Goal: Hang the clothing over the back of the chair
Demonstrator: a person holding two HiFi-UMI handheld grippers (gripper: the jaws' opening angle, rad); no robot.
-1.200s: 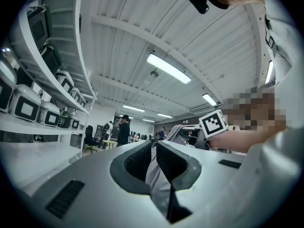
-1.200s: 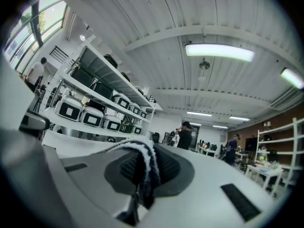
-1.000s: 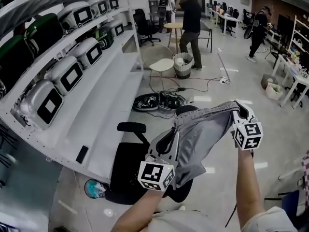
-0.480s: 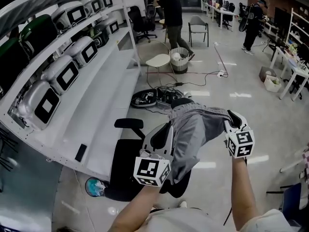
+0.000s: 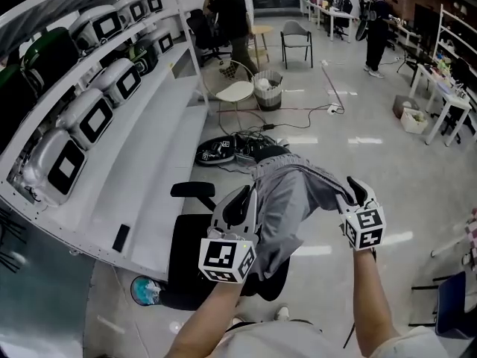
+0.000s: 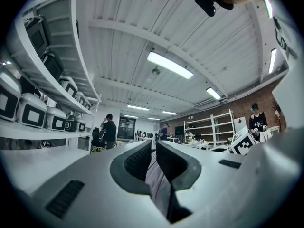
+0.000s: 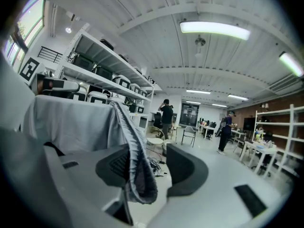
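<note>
A grey garment is hanging over the back of the black chair, hiding most of it, while the left tool is pinching one edge and the right tool is opening around the loose waistband.

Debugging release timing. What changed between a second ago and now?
The right gripper came down, lowering its side of the grey clothing toward the back of the chair. Its jaws are opening, and the hem hangs between them, no longer pinched. The left gripper stayed put, shut on the fabric. The chair stands as before.
</note>
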